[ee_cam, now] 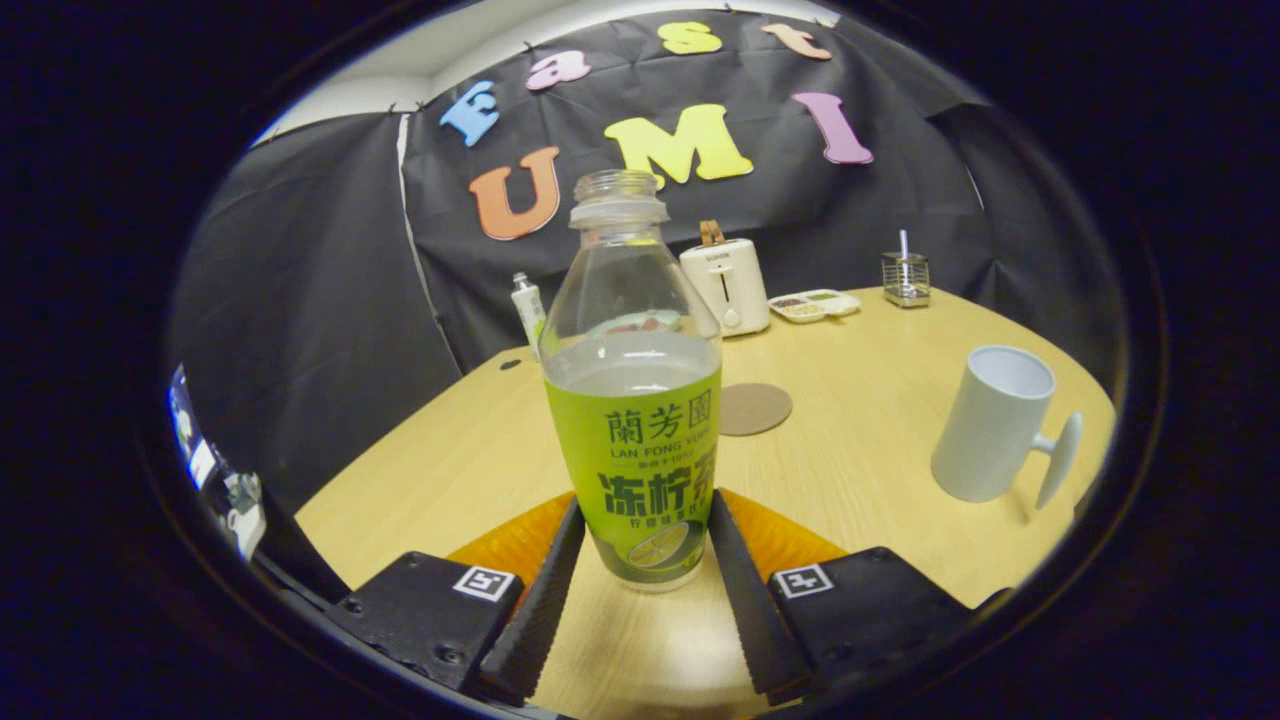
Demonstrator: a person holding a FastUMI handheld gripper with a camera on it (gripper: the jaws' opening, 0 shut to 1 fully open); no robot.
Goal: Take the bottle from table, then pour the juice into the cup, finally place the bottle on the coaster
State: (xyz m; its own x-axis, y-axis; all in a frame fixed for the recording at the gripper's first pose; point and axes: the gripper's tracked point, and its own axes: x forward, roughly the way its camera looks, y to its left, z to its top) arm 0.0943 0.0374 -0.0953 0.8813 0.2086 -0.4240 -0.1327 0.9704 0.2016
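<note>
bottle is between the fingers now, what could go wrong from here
1. The bottle has no cap and holds liquid to about mid-height, so a jerky lift could slosh it onto the table.
2. The hand-held gripper flanks only the bottle's base; a grip that low may let the tall bottle tip.
3. The cup stands well off to the side of the coaster, so a hurried pour could miss.

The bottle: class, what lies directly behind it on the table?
Behind the bottle, which stands between the gripper jaws, a round coaster peeks out, with a toaster beyond. The label hides the coaster's near edge.
</note>
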